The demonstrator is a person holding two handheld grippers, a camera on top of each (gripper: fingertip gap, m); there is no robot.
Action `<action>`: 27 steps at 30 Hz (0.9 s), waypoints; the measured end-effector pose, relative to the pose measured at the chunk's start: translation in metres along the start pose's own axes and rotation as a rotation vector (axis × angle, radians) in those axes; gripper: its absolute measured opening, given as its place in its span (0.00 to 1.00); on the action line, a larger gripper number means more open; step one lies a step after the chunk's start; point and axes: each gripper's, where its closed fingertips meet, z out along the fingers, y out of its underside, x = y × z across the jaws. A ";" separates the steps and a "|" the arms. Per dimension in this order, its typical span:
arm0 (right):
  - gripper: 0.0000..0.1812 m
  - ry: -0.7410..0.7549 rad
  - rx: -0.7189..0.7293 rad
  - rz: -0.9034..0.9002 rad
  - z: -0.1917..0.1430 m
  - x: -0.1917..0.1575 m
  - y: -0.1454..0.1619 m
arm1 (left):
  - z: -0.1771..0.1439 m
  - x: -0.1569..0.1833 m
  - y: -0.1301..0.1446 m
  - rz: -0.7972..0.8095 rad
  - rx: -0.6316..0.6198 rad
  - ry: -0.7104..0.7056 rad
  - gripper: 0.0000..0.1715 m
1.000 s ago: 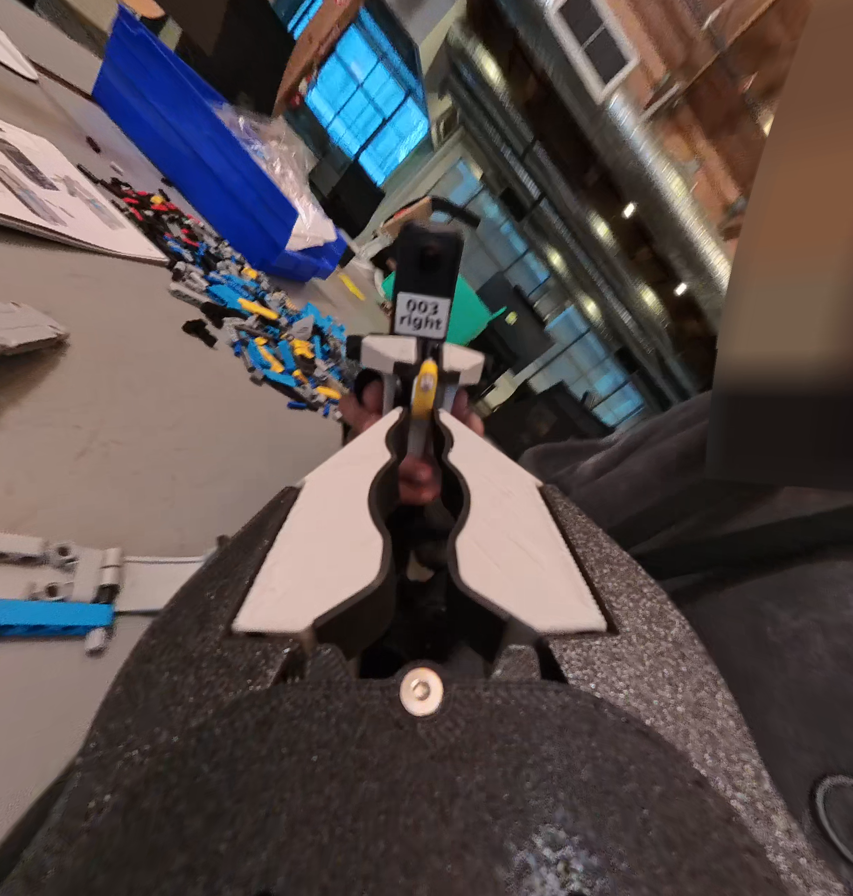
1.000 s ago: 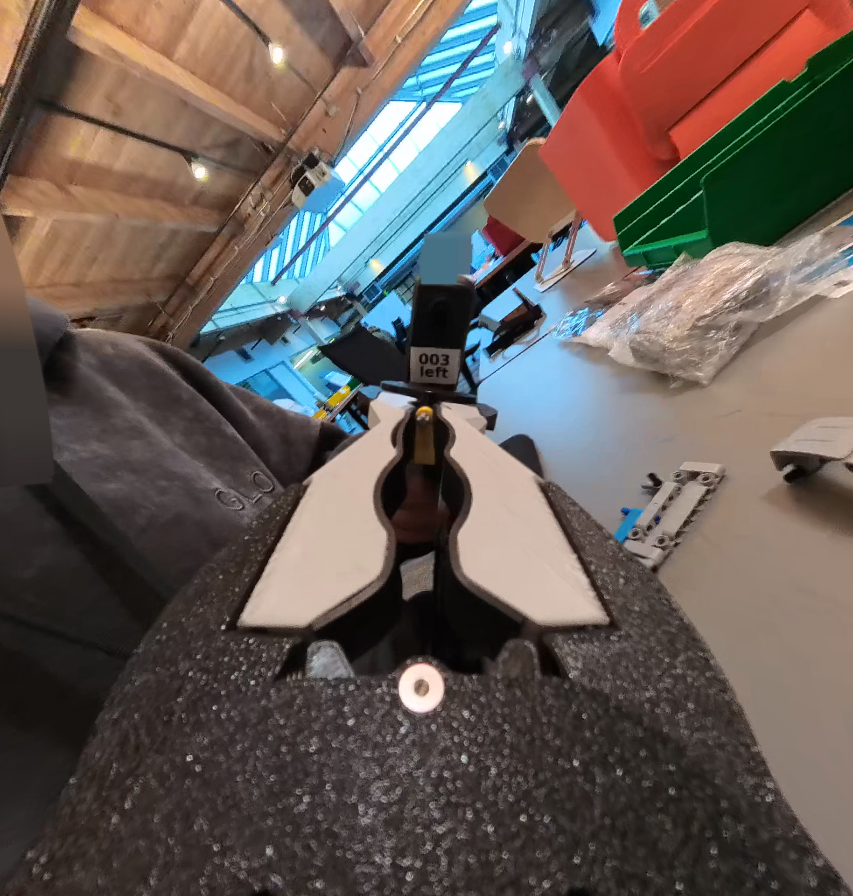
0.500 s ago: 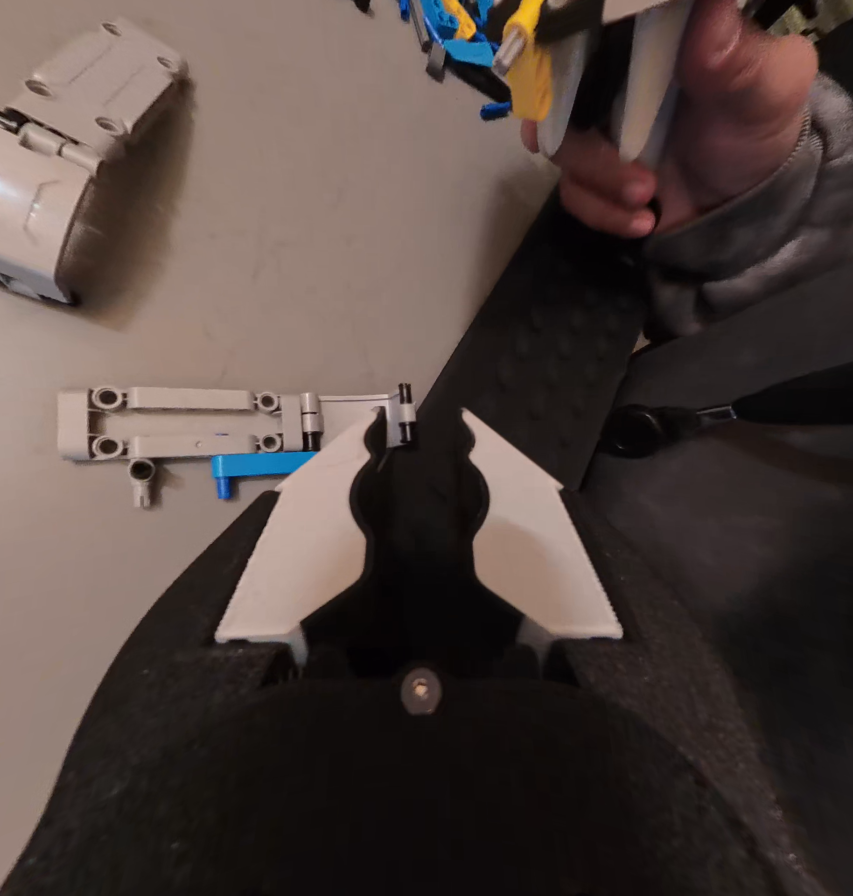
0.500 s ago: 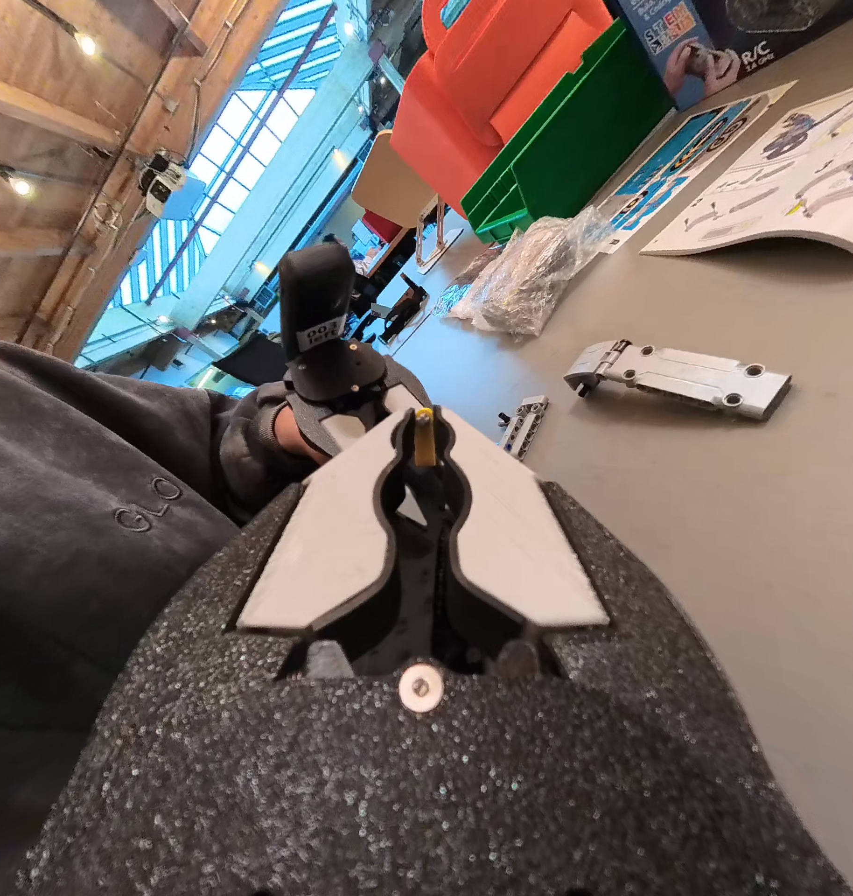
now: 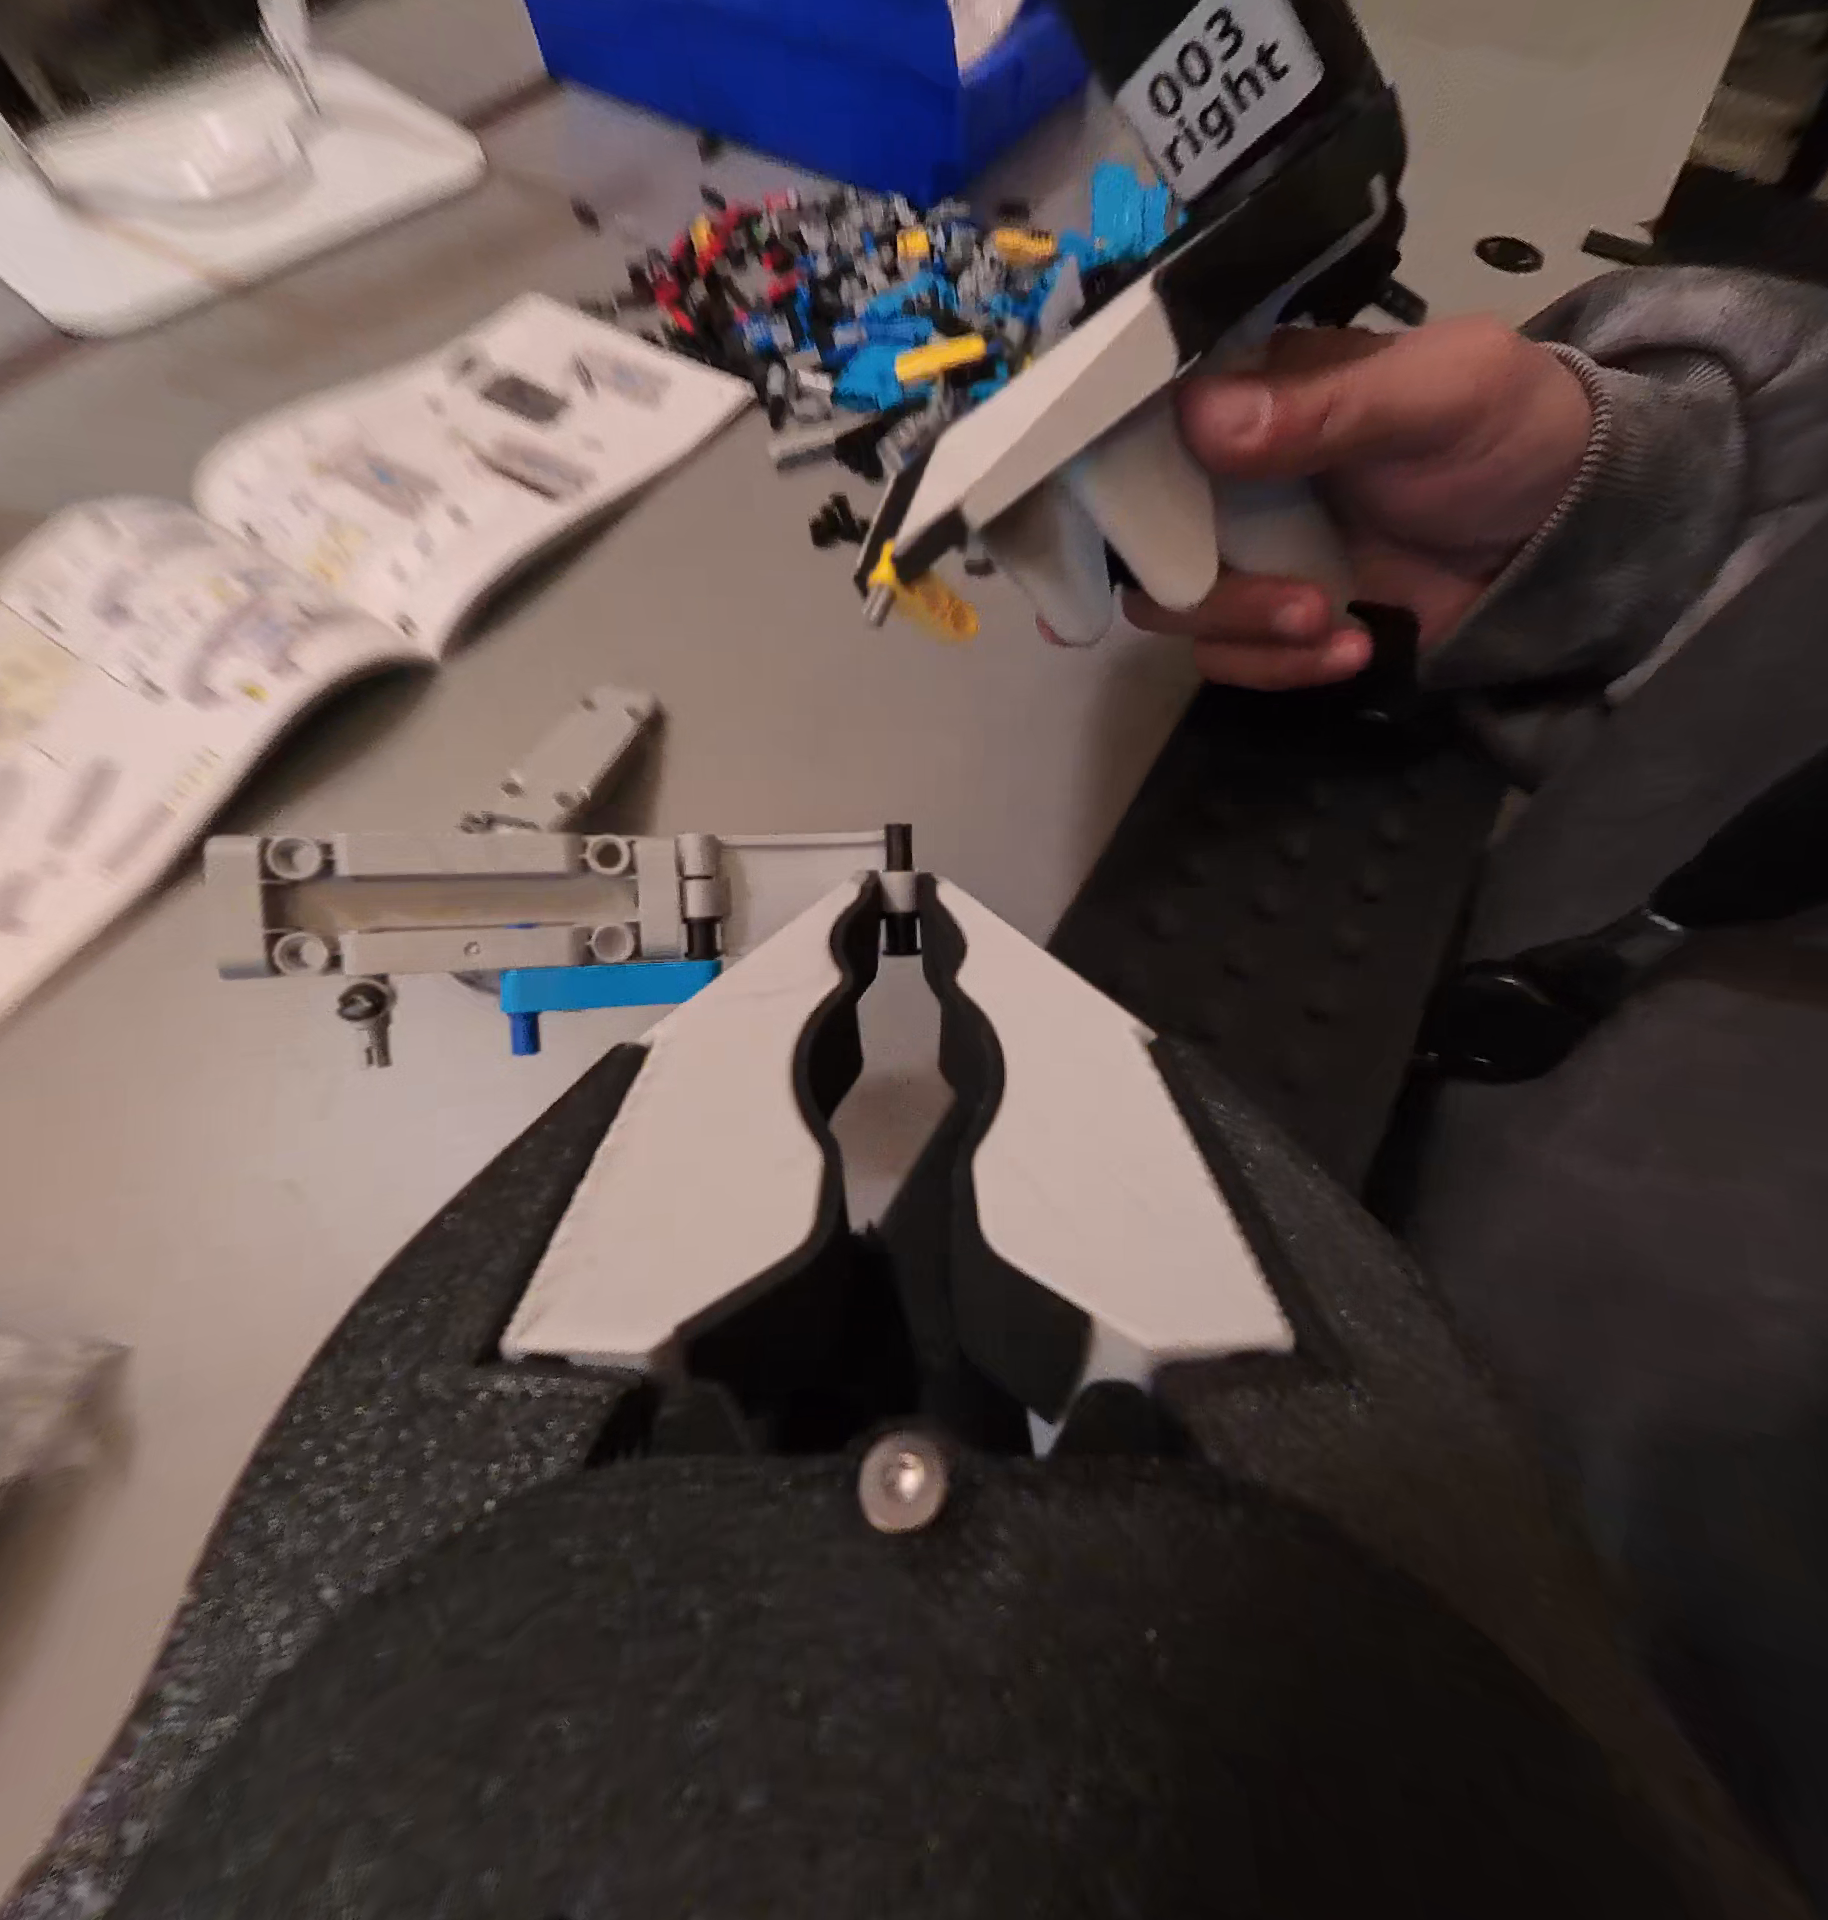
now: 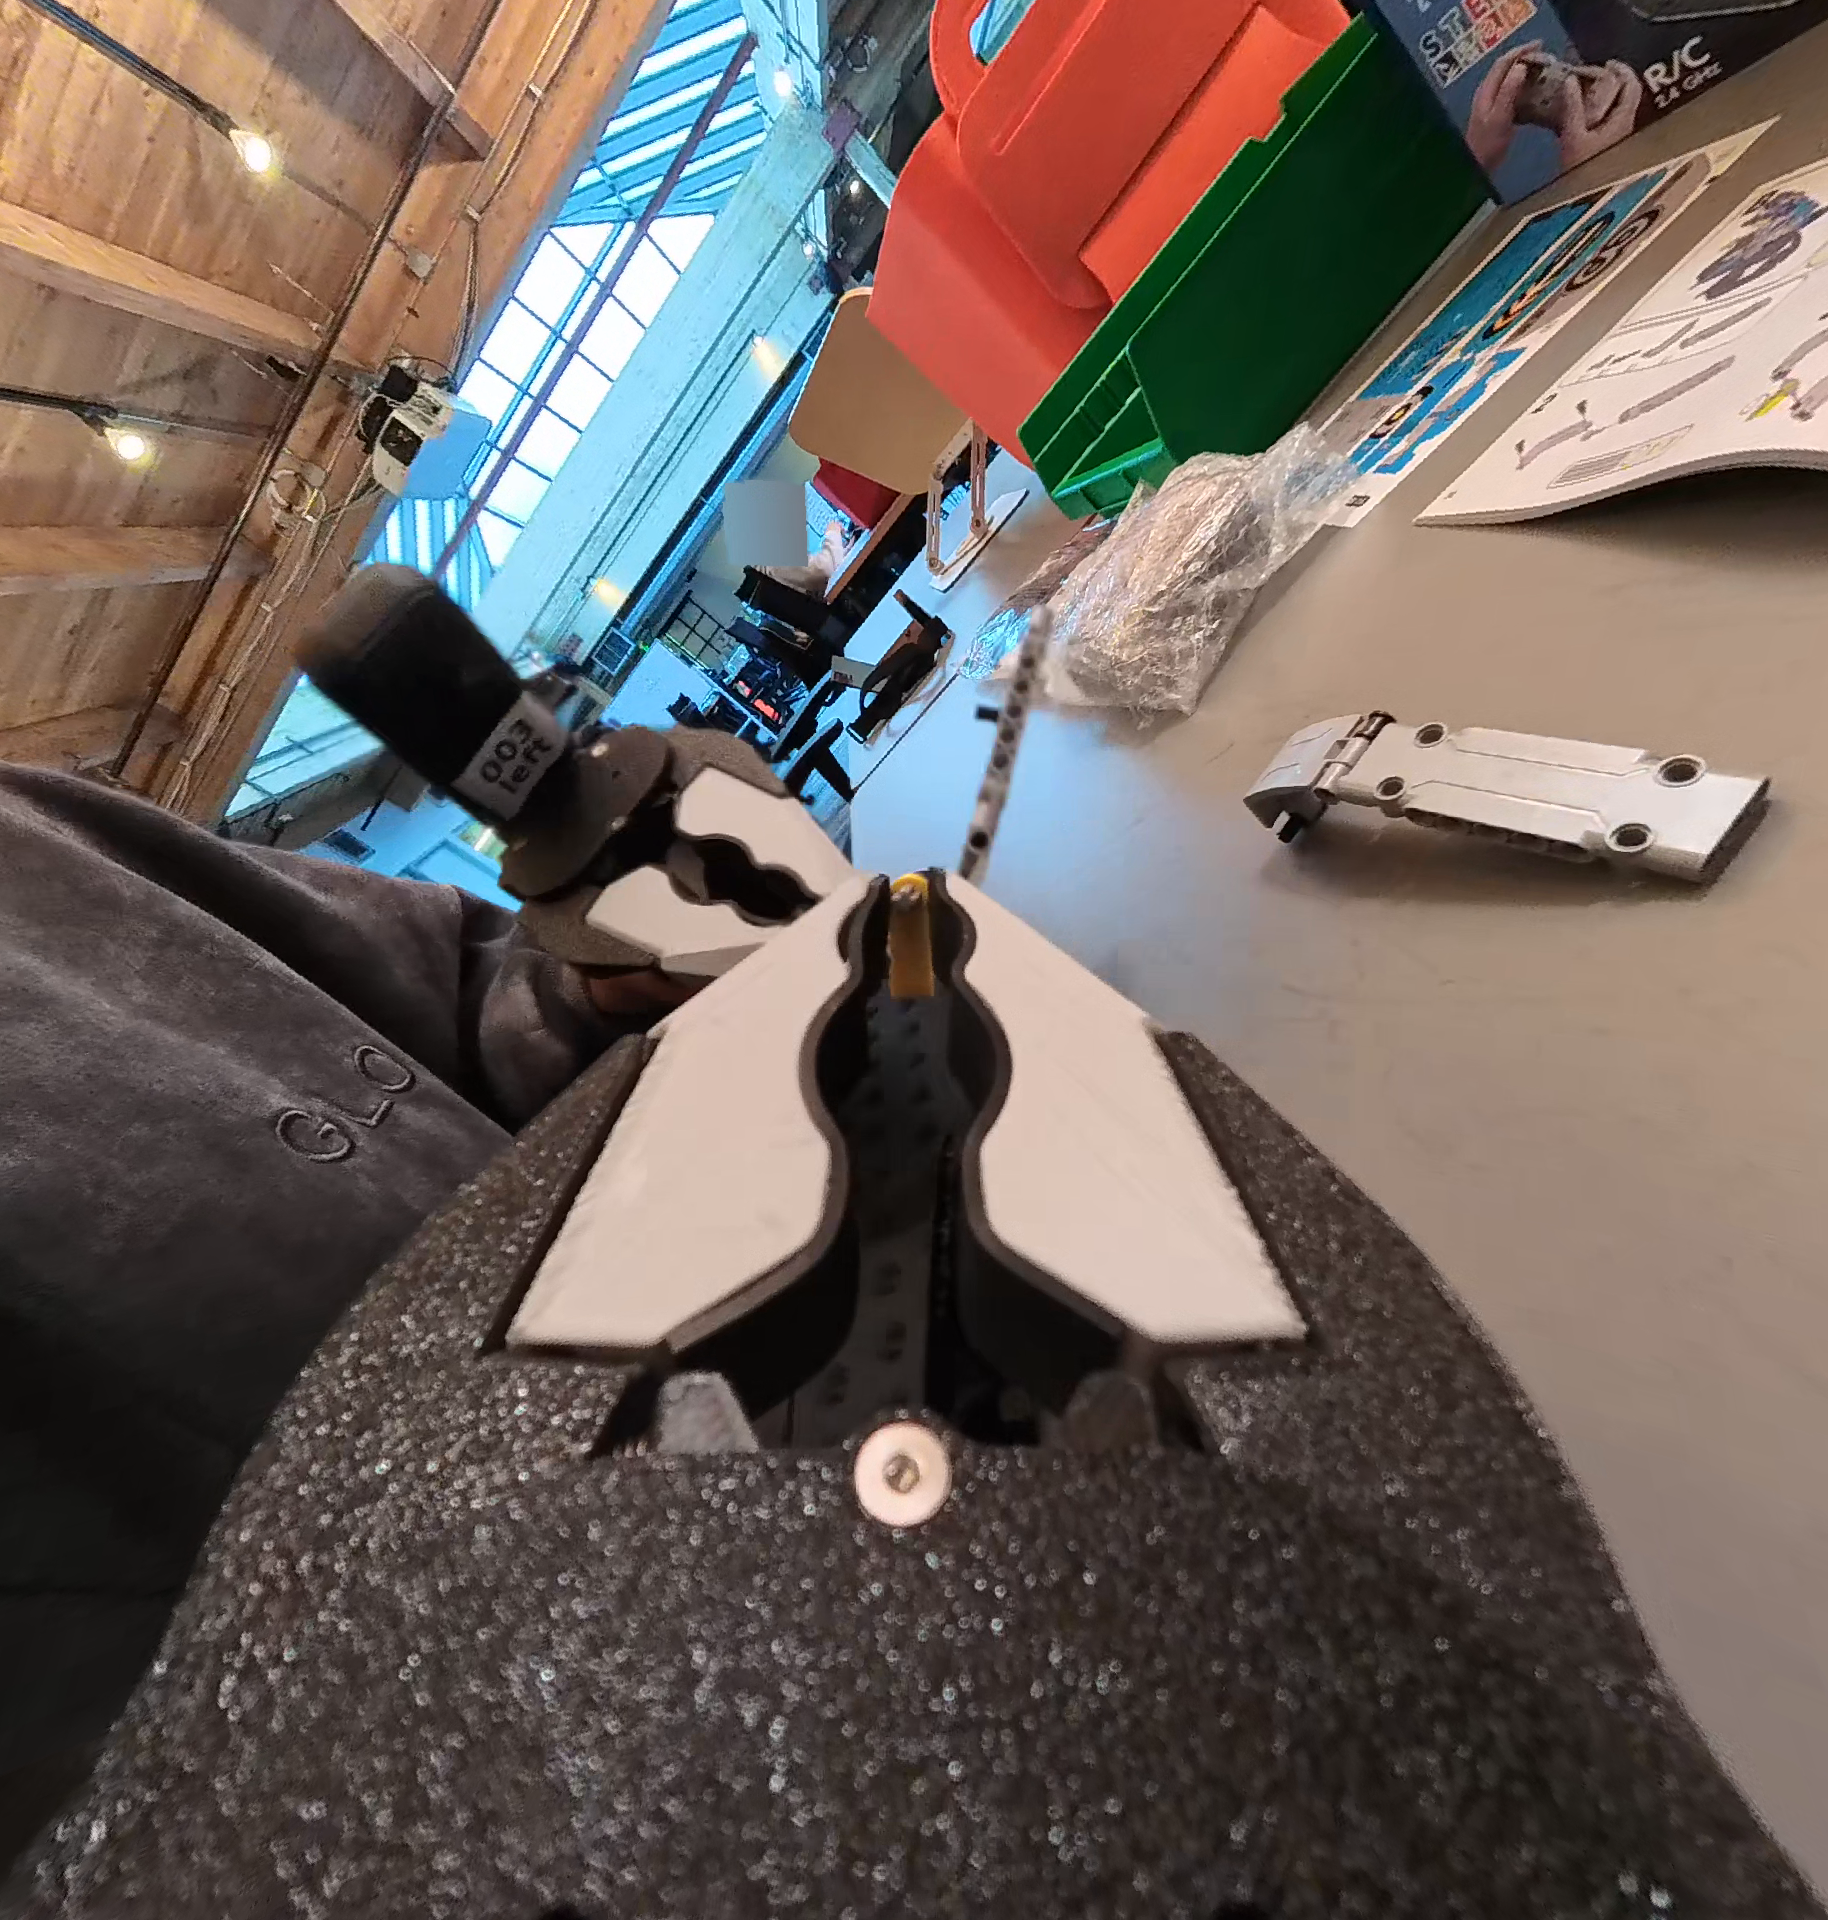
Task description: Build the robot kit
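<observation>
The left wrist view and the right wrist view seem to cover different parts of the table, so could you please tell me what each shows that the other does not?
Only the left wrist view shows the pile of small coloured parts, the blue bin and the right hand.

Only the right wrist view shows the green trays, the orange case and the crumpled plastic bags.

Both show the left gripper shut on the grey beam assembly, the right gripper shut on the yellow piece, an open instruction booklet and a loose grey hinged panel.

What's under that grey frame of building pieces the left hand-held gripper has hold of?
Under the grey frame a blue beam sticks out, over the grey table. How the beam attaches is hidden by the frame. The left hand-held gripper grips the frame's end.
</observation>
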 end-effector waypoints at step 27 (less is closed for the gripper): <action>0.03 -0.142 0.096 -0.205 0.017 -0.062 -0.004 | -0.003 0.035 -0.055 -0.639 0.497 0.465 0.04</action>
